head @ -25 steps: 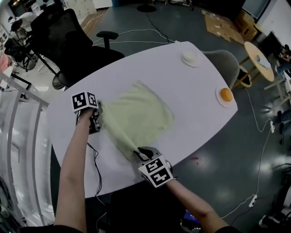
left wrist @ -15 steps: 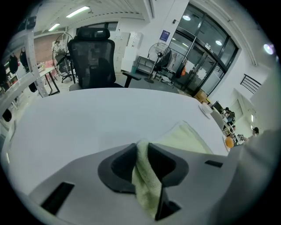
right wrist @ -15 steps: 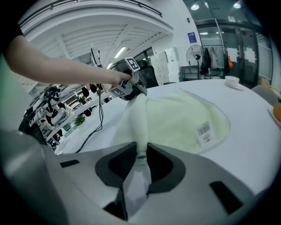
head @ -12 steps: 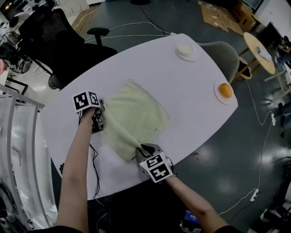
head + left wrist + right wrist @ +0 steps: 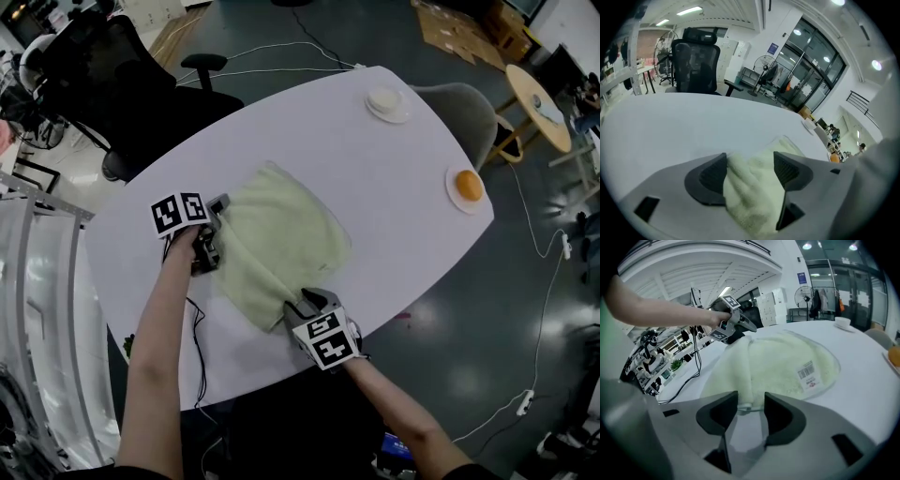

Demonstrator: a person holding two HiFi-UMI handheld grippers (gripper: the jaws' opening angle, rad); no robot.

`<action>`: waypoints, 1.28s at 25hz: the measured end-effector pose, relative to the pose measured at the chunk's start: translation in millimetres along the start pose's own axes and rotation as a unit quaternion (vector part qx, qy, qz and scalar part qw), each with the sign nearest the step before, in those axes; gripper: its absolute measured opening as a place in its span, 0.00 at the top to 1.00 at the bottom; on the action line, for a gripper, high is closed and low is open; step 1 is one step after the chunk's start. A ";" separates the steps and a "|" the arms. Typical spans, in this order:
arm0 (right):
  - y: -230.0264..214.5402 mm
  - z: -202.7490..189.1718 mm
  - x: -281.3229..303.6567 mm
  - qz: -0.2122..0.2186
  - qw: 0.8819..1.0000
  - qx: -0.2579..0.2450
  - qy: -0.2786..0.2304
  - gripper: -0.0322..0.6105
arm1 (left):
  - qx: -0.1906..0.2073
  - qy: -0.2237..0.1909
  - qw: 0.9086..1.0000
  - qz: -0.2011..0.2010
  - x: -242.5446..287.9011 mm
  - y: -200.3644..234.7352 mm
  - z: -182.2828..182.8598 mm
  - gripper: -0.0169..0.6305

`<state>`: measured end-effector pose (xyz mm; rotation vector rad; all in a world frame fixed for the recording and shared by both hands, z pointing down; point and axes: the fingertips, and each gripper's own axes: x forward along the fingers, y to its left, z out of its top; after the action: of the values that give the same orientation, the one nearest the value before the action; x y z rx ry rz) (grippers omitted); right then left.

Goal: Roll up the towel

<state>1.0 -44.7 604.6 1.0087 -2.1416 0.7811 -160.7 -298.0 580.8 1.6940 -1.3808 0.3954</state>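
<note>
The pale yellow-green terry towel (image 5: 286, 225) lies flat near the middle of the white oval counter (image 5: 394, 178). Its lower-left edge is turned over into a thick ridge that runs from the left tool (image 5: 216, 232) down to the right tool (image 5: 309, 302).

The jaws of the left tool have just been opening and now stand wide apart. The bunched end of the ridge sits loose between them and we do not see the pads pressing on it. The jaws of the right tool have also just been opening, but less far. The other end of the ridge lies between their tips and is not pinched.

We judge that the first turn of the roll is laid down and both tools are letting it go. The next move calls for taking the ridge again at both ends. Then both tools should turn it over evenly toward the upper right of the head view, so that the roll stays straight and tight.
</note>
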 end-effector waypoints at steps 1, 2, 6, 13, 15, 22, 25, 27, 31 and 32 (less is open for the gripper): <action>-1.9 1.1 -2.8 -0.002 1.000 0.001 -0.003 0.64 | -0.009 -0.007 1.000 -0.003 -3.4 -0.8 2.9 0.47; -3.7 2.8 -6.1 -0.005 1.000 0.001 -0.007 0.62 | -0.017 -0.016 1.000 -0.003 -8.0 -0.3 6.7 0.46; -7.7 18.3 -22.4 -0.022 0.999 -0.014 -0.037 0.59 | -0.025 -0.046 0.999 -0.005 -32.3 5.8 27.1 0.46; 21.3 39.7 -34.6 -0.014 0.997 -0.048 -0.059 0.58 | -0.050 -0.055 0.997 -0.011 -69.4 39.1 41.0 0.46; 34.6 37.4 -32.4 -0.006 0.997 -0.062 -0.054 0.58 | -0.057 -0.044 0.997 -0.007 -72.8 52.6 30.0 0.47; 80.4 16.6 -21.7 0.011 0.990 -0.138 -0.020 0.58 | -0.087 0.008 0.996 -0.013 -69.1 80.9 -21.3 0.58; 91.8 5.6 -13.0 0.002 0.985 -0.171 -0.008 0.58 | -0.095 0.017 0.995 -0.024 -62.8 84.4 -32.1 0.58; 92.5 -0.5 -6.5 -0.008 0.982 -0.190 -0.002 0.58 | -0.095 0.020 0.995 -0.029 -57.7 83.8 -34.2 0.58; 87.7 -11.9 7.0 -0.020 0.976 -0.215 0.016 0.61 | -0.087 0.029 0.995 -0.026 -48.1 80.8 -36.2 0.65; 86.6 -14.0 10.1 -0.023 0.975 -0.221 0.019 0.63 | -0.085 0.030 0.996 -0.024 -45.8 80.7 -36.6 0.67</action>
<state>-70.5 7.0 600.1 0.7946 -2.1184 0.2746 -238.5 -239.7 603.1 1.5593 -1.2903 0.2909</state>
